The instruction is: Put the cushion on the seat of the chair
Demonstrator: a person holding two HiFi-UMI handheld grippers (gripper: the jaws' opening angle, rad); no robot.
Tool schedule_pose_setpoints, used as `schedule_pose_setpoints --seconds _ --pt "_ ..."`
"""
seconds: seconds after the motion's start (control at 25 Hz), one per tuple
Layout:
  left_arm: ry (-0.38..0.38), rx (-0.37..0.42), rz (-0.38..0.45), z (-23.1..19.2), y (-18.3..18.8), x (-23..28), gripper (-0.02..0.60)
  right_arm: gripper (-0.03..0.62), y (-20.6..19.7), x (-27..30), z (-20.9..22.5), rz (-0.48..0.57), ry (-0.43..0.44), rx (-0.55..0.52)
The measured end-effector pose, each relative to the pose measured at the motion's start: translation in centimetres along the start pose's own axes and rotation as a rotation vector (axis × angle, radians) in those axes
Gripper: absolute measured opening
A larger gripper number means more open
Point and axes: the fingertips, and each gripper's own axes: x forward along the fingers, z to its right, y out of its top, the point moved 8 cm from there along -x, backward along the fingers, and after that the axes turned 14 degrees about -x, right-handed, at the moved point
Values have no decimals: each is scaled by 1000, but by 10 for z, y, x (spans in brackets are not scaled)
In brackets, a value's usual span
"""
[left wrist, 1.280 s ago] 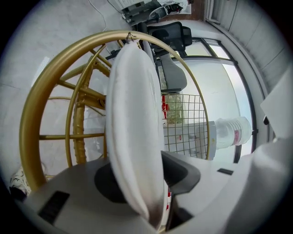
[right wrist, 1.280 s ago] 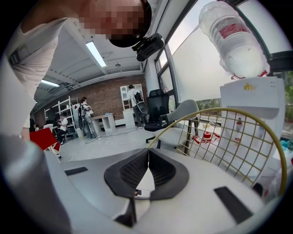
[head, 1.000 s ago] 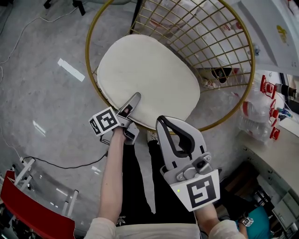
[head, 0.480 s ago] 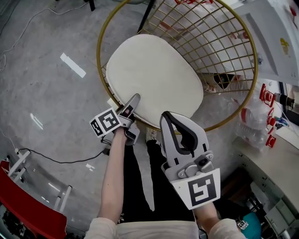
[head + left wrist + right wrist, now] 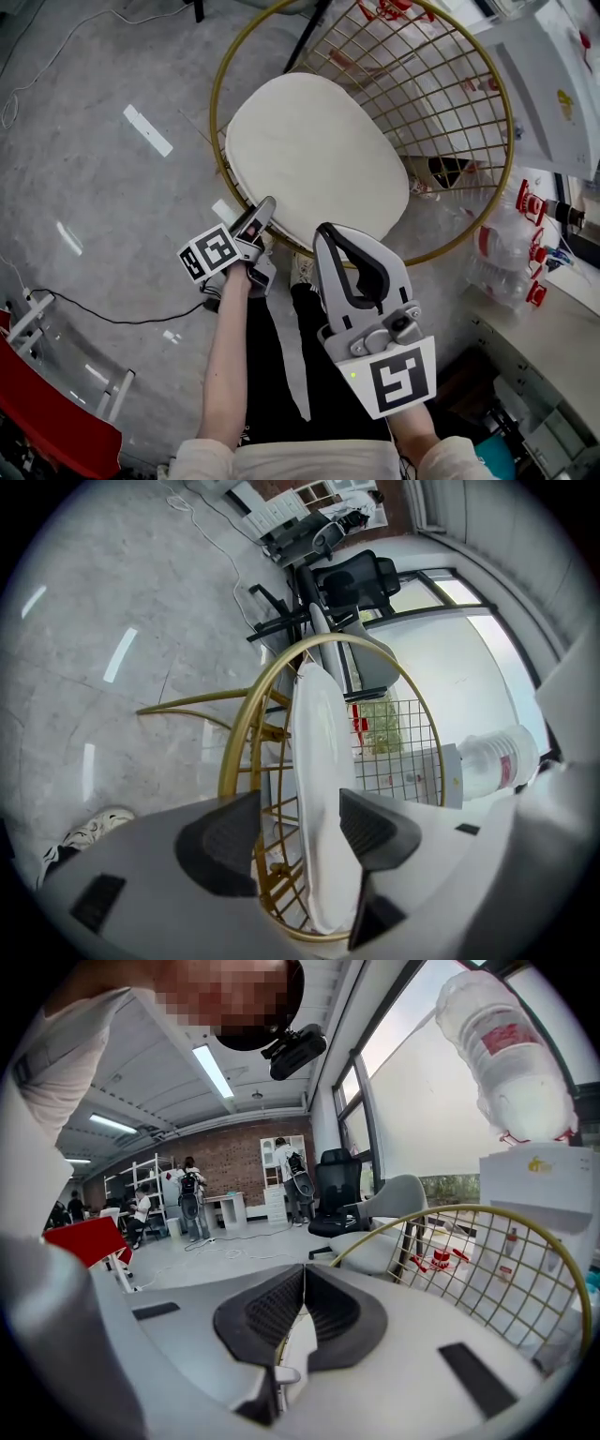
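Observation:
A cream cushion point(image 5: 314, 155) lies flat on the seat of the round gold wire chair point(image 5: 217, 122). My left gripper point(image 5: 265, 206) sits at the cushion's near left edge. Its jaws are opening. In the left gripper view the cushion point(image 5: 319, 761) shows edge-on in the gap of the left gripper point(image 5: 298, 822), and the pads do not press on it. My right gripper point(image 5: 323, 234) hovers nearer to me, just short of the chair's front rim. In the right gripper view the right gripper point(image 5: 305, 1274) is shut with its pads together and nothing between them.
The chair's wire back point(image 5: 441, 84) rises behind the cushion. A white water dispenser point(image 5: 553, 84) and a bottle with a red cap point(image 5: 534, 187) stand at the right. A red chair point(image 5: 47, 422) and a black cable point(image 5: 112, 319) are on the floor at the lower left.
The left gripper's tip has slid back from over the cushion to its near edge. The right gripper has risen slightly. The cushion stays on the seat.

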Motion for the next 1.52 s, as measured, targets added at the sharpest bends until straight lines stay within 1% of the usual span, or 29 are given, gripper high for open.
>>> schedule_pose_setpoints --seconds 0.16,0.24,0.32,0.36,0.48,0.56,0.64,0.72,0.76,0.84,0.92,1.04,1.16,1.32,1.44,1.52 --pt "21 -6 42 -1 -4 -10 256 18 7 -1 -5 6 2 -5" --pt "30 -16 79 -1 -3 -18 256 18 12 0 -7 9 -11 -14" --pt "46 -14 106 0 -1 -26 256 18 16 1 -7 8 -36 -46" --pt "57 -7 117 1 0 -29 256 18 17 2 -6 -1 -48 -55" --pt "90 21 157 8 4 -39 256 18 19 2 -5 -34 -67 -37" --pt "126 36 188 17 5 -50 256 18 27 0 -5 -51 -69 -38" --pt "168 60 227 31 8 -62 255 18 42 -1 -3 -58 -72 -49" --pt "199 111 289 55 18 -75 255 18 60 0 2 -48 -86 -58" --pt "210 154 329 72 26 -80 255 17 70 0 6 -41 -99 -60" --pt "226 268 414 111 38 -94 253 18 90 -1 13 -25 -136 -59" --pt "218 380 477 157 42 -110 252 18 111 -7 18 -15 -172 -43" --pt "156 510 545 230 40 -135 239 18 143 -18 24 19 -187 -3" --pt "82 644 650 305 43 -165 234 18 183 -26 34 92 -213 -10" --pt "24 886 819 404 33 -221 225 18 246 -41 46 219 -255 -34" --pt "-28 1081 957 476 10 -264 217 18 296 -55 49 321 -277 -69" --pt "-82 1187 1037 519 -11 -291 211 18 325 -66 47 387 -285 -94"
